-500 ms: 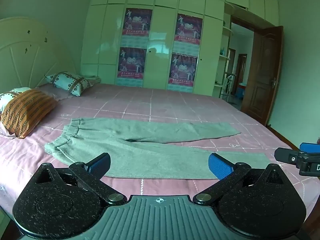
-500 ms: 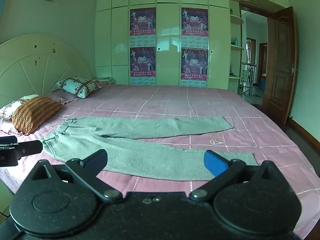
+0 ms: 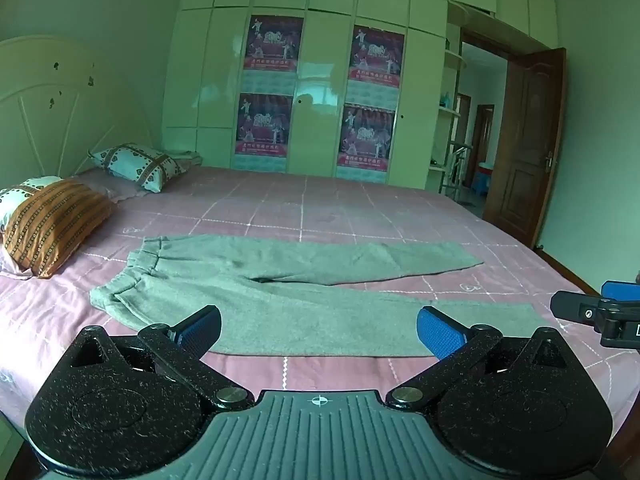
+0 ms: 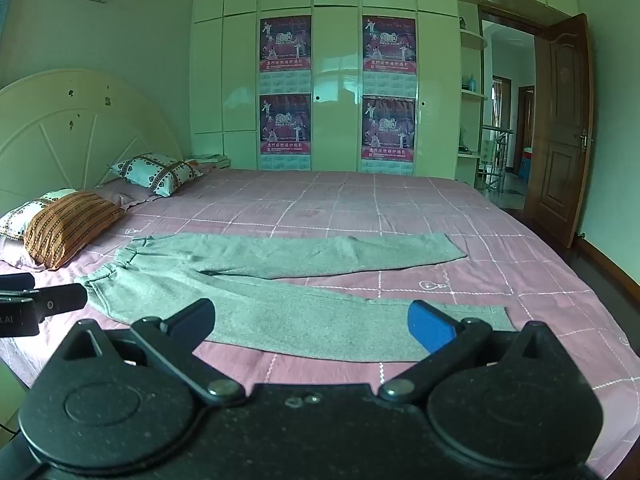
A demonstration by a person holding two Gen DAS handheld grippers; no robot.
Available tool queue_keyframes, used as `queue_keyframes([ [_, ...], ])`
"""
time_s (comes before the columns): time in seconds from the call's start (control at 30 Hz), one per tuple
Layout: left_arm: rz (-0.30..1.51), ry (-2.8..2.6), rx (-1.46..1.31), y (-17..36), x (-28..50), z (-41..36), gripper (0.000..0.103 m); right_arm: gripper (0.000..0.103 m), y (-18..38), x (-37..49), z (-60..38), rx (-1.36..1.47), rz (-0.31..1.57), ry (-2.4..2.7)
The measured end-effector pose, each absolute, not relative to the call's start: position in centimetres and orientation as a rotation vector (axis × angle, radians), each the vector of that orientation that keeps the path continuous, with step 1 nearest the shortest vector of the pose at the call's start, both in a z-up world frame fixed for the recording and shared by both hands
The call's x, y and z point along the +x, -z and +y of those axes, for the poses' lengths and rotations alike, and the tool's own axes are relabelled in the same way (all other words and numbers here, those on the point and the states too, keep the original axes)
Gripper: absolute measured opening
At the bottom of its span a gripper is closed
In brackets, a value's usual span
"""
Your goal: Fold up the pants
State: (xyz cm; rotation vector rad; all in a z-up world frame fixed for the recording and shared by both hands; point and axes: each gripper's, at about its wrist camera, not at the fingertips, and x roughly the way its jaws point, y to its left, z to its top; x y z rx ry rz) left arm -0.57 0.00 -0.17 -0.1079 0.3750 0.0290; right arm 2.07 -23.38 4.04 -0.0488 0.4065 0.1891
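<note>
Grey pants [image 3: 280, 292] lie flat on the pink checked bed [image 3: 320, 208], waistband to the left, both legs spread apart and running right. They also show in the right wrist view [image 4: 280, 280]. My left gripper [image 3: 318, 328] is open and empty, held just above the near leg's front edge. My right gripper [image 4: 312, 322] is open and empty, also over the near leg, toward its hem. The right gripper's tip shows at the right edge of the left wrist view [image 3: 596, 312]; the left gripper's tip shows at the left edge of the right wrist view [image 4: 40, 304].
An orange striped pillow [image 3: 52, 224] and a patterned pillow [image 3: 140, 162] lie at the headboard [image 3: 48, 108] on the left. A white wardrobe with posters [image 3: 320, 100] stands behind the bed. An open brown door [image 3: 524, 148] is at the right.
Both grippers have shifted very slightly; the view of the pants is almost the same. Both stay open and empty.
</note>
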Motion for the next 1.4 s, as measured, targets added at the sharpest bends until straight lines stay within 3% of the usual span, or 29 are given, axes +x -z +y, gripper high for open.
queue_keyframes([
  [1.4,0.382,-0.029,-0.095,-0.05,0.29,-0.25,0.103,0.097,-4.00,2.07,-23.32,-0.048,0.407,-0.189],
])
